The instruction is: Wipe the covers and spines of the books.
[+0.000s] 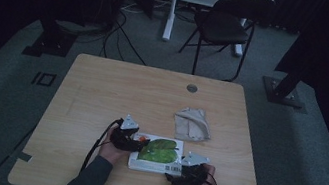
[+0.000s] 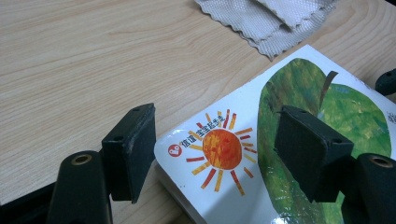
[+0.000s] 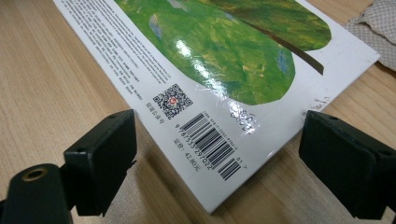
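High view shows your left gripper (image 1: 135,141) and right gripper (image 1: 175,176) at opposite corners of the book (image 1: 158,153), jaws apart, gripping nothing; cloth (image 1: 192,123) lies beyond the book.

Book (image 1: 157,154): thin, glossy white cover with a large green leaf, an orange sun at one corner, and a barcode and QR code at another. Lies flat and closed on the wooden table (image 1: 117,89), near the person's edge. Cover text too small to read.
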`<action>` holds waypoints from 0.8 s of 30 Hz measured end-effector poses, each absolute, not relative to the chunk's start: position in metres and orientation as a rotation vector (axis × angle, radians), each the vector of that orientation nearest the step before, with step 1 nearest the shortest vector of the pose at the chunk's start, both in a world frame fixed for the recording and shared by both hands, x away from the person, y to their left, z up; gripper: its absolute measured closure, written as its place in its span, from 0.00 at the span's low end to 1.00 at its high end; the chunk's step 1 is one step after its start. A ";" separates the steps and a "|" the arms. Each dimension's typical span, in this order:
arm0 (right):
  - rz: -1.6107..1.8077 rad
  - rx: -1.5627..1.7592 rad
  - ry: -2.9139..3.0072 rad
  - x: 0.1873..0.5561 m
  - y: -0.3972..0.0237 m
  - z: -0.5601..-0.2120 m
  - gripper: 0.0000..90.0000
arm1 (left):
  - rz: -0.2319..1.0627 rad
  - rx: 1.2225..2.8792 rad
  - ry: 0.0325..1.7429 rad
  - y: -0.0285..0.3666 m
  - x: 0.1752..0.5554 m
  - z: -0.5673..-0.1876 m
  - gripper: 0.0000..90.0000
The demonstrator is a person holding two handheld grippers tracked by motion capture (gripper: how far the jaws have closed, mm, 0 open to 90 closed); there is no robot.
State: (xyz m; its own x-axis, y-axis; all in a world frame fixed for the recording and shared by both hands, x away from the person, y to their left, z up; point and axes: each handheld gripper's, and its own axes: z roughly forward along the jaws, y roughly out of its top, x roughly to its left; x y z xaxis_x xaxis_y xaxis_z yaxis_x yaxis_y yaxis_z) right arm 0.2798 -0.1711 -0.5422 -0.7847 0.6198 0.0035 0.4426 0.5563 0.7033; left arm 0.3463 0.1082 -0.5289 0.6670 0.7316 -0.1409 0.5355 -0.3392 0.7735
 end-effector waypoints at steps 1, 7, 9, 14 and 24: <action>1.049 0.887 2.548 0.280 -0.171 -0.542 0.12 | 0.291 2.027 0.979 0.108 0.346 -0.529 0.34; 1.037 0.877 2.547 0.279 -0.170 -0.542 0.12 | 0.300 2.003 0.973 0.109 0.345 -0.523 0.34; 1.028 0.877 2.550 0.279 -0.169 -0.542 0.12 | 0.309 1.993 0.966 0.108 0.344 -0.520 0.33; 1.000 0.861 2.547 0.278 -0.168 -0.542 0.12 | 0.317 1.975 0.949 0.108 0.342 -0.512 0.33; 1.000 0.856 2.549 0.278 -0.168 -0.542 0.12 | 0.292 2.033 0.982 0.106 0.348 -0.527 0.33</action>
State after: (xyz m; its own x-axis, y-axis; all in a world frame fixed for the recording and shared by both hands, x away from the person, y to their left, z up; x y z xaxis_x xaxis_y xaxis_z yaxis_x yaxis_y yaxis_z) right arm 0.2782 -0.1679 -0.5421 -0.7882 0.6144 -0.0348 0.4267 0.5865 0.6885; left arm 0.3477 0.1063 -0.5266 0.6662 0.7327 -0.1390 0.5372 -0.3422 0.7709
